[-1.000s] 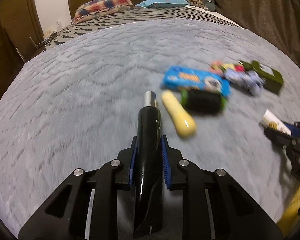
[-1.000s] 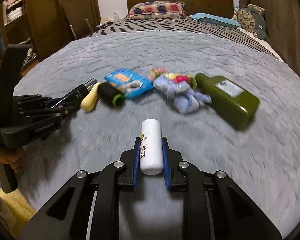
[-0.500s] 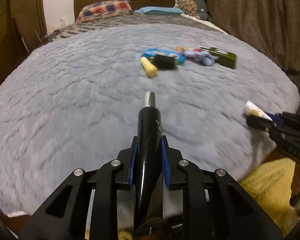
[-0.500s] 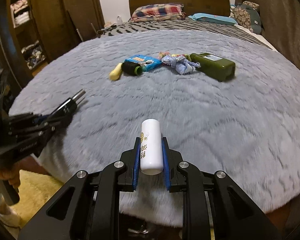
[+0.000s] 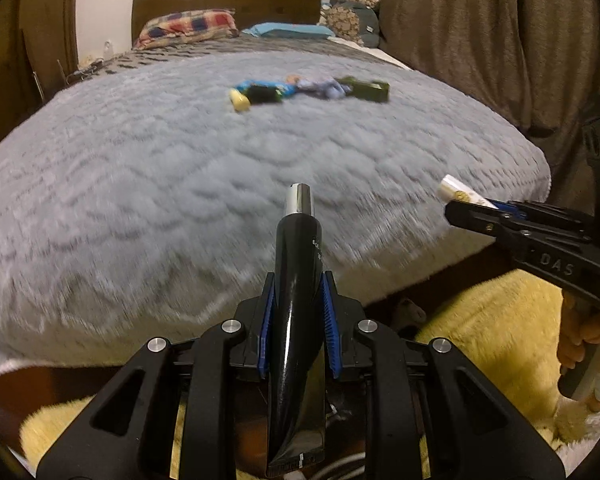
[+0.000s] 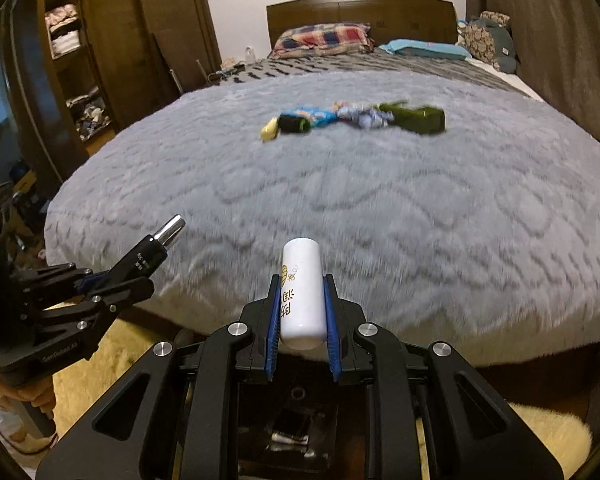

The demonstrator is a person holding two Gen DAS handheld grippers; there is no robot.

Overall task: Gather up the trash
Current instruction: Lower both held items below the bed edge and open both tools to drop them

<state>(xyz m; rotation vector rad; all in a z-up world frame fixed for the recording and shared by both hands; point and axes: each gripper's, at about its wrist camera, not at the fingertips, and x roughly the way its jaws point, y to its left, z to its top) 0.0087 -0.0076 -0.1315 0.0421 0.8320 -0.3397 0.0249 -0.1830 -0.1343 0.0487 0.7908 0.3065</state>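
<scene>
My left gripper (image 5: 298, 304) is shut on a black tube with a silver cap (image 5: 298, 280), held past the foot of the bed; it also shows in the right wrist view (image 6: 146, 258). My right gripper (image 6: 302, 308) is shut on a white bottle with printed text (image 6: 302, 288), seen from the side in the left wrist view (image 5: 462, 196). Far up the grey blanket (image 6: 380, 200) lies a row of trash: a yellow tube (image 6: 269, 130), a black roll (image 6: 294, 123), a blue packet (image 6: 314, 114), crumpled wrappers (image 6: 360, 114) and a green bottle (image 6: 418, 118).
A yellow fluffy rug (image 5: 488, 328) lies on the floor below the bed's foot. A wooden wardrobe with shelves (image 6: 80, 60) stands to the left. Brown curtains (image 5: 480, 40) hang on the right. Pillows (image 6: 320, 38) lie against the headboard.
Both grippers have pulled back from the trash row, off the foot of the bed, each keeping its item. The rug and bed edge have come into view.
</scene>
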